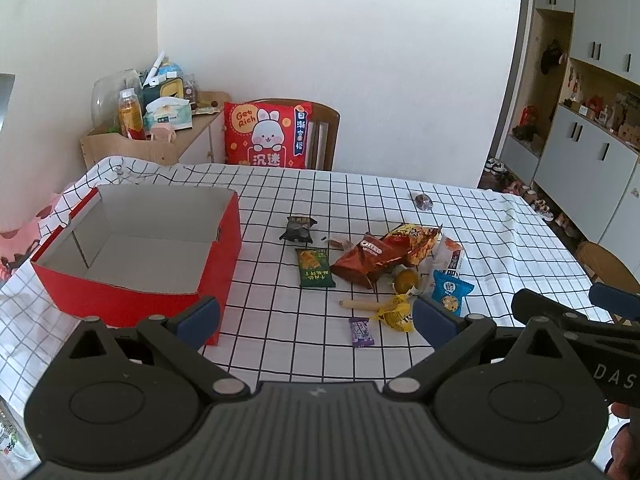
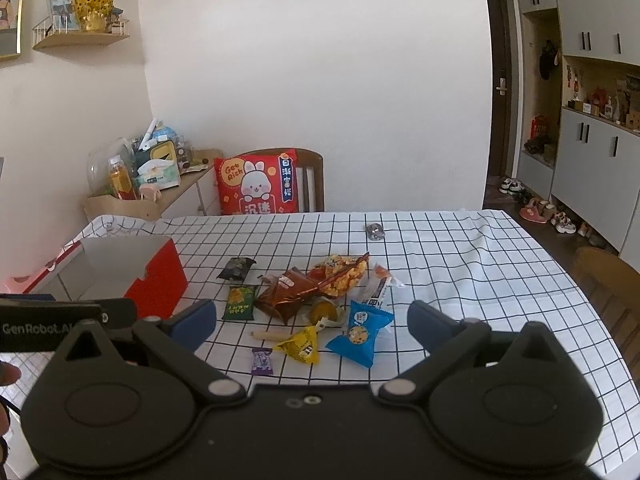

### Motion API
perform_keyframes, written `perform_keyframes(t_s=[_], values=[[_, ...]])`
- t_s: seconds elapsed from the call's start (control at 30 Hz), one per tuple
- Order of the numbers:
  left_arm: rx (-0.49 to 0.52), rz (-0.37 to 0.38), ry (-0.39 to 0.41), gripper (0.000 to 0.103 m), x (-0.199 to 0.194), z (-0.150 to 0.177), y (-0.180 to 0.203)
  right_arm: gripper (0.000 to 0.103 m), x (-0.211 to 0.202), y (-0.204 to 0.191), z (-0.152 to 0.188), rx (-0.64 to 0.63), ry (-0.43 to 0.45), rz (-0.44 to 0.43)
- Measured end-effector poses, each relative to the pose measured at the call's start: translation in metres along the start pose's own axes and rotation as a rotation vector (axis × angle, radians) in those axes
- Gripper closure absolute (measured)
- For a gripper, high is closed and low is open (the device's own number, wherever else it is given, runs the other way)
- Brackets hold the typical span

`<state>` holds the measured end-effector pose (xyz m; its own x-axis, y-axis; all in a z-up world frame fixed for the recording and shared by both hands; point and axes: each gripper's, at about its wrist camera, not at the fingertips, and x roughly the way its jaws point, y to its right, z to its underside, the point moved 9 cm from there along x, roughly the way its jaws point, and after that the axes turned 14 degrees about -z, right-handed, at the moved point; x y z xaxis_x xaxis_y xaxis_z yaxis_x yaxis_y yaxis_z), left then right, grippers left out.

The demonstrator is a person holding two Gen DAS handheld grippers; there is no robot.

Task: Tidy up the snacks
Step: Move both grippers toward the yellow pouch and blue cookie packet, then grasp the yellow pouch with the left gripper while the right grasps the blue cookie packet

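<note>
An open, empty red box (image 1: 132, 276) (image 2: 158, 286) stands at the table's left. Right of it lies a heap of snacks: a black packet (image 1: 298, 229), a green packet (image 1: 314, 267) (image 2: 239, 303), a brown Oreo bag (image 1: 366, 258) (image 2: 286, 294), an orange popcorn bag (image 1: 414, 240) (image 2: 340, 274), a blue cookie packet (image 1: 451, 293) (image 2: 360, 332), a yellow packet (image 1: 396, 312) (image 2: 301, 345) and a purple candy (image 1: 361, 332) (image 2: 261, 361). My left gripper (image 1: 316, 320) is open above the near table, empty. My right gripper (image 2: 312, 326) is open, empty, above the near snacks.
The table has a white checked cloth (image 1: 360, 196). A small dark wrapped item (image 1: 423, 201) lies alone at the far side. A chair with a red rabbit cushion (image 1: 267, 134) stands behind the table. A cluttered side cabinet (image 1: 152, 128) is at the back left, another chair (image 2: 608, 280) at the right.
</note>
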<state>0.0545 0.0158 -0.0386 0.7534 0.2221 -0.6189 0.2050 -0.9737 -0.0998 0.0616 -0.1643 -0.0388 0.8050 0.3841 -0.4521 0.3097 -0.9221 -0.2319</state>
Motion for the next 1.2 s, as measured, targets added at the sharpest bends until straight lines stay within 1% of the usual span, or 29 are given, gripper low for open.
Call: perform_keyframes(t_s=[0.07,0.23,0.43,0.53,0.6,0.63,0.77,0.83,0.93,1.0,1.03,1.07,1.1,1.17,1.2], values=[[0.001,-0.001,-0.007,0.000,0.003,0.000,0.002,0.002,0.001,0.001,0.000,-0.009,-0.006,0.003],[0.013,-0.008,-0.028,0.000,0.011,-0.001,0.008,0.002,0.007,0.008,0.001,0.021,-0.013,-0.011],[0.036,-0.018,-0.056,0.000,0.028,0.000,0.022,0.002,0.021,0.018,0.006,0.021,-0.067,-0.021],[0.033,-0.035,-0.071,0.000,0.041,-0.001,0.027,0.003,0.031,0.026,0.005,0.025,-0.057,-0.032],[0.035,-0.047,-0.080,0.000,0.051,0.000,0.031,0.004,0.039,0.035,0.007,0.032,-0.080,-0.015],[0.036,-0.054,-0.084,0.000,0.056,0.000,0.033,0.004,0.043,0.040,0.005,0.024,-0.070,-0.011],[0.061,-0.094,-0.118,0.001,0.084,0.006,0.044,0.004,0.063,0.059,0.012,0.043,-0.107,-0.005],[0.079,-0.112,-0.133,0.001,0.099,0.010,0.050,0.004,0.076,0.071,0.016,0.024,-0.126,0.026],[0.115,-0.103,-0.139,0.001,0.118,0.013,0.062,0.010,0.096,0.090,0.023,0.021,-0.166,0.031],[0.114,-0.083,-0.169,0.001,0.131,0.017,0.070,0.012,0.109,0.099,0.031,0.037,-0.207,0.019],[0.109,-0.073,-0.186,0.004,0.136,0.018,0.074,0.013,0.114,0.104,0.034,0.049,-0.229,0.015],[0.109,-0.058,-0.198,0.004,0.141,0.019,0.079,0.017,0.120,0.107,0.036,0.069,-0.238,-0.004],[0.115,-0.048,-0.201,0.005,0.145,0.020,0.084,0.018,0.126,0.111,0.037,0.082,-0.258,-0.016],[0.138,-0.026,-0.202,0.007,0.153,0.023,0.098,0.019,0.135,0.119,0.037,0.091,-0.279,-0.012],[0.147,-0.019,-0.206,0.010,0.157,0.024,0.105,0.019,0.141,0.122,0.038,0.099,-0.289,-0.024]])
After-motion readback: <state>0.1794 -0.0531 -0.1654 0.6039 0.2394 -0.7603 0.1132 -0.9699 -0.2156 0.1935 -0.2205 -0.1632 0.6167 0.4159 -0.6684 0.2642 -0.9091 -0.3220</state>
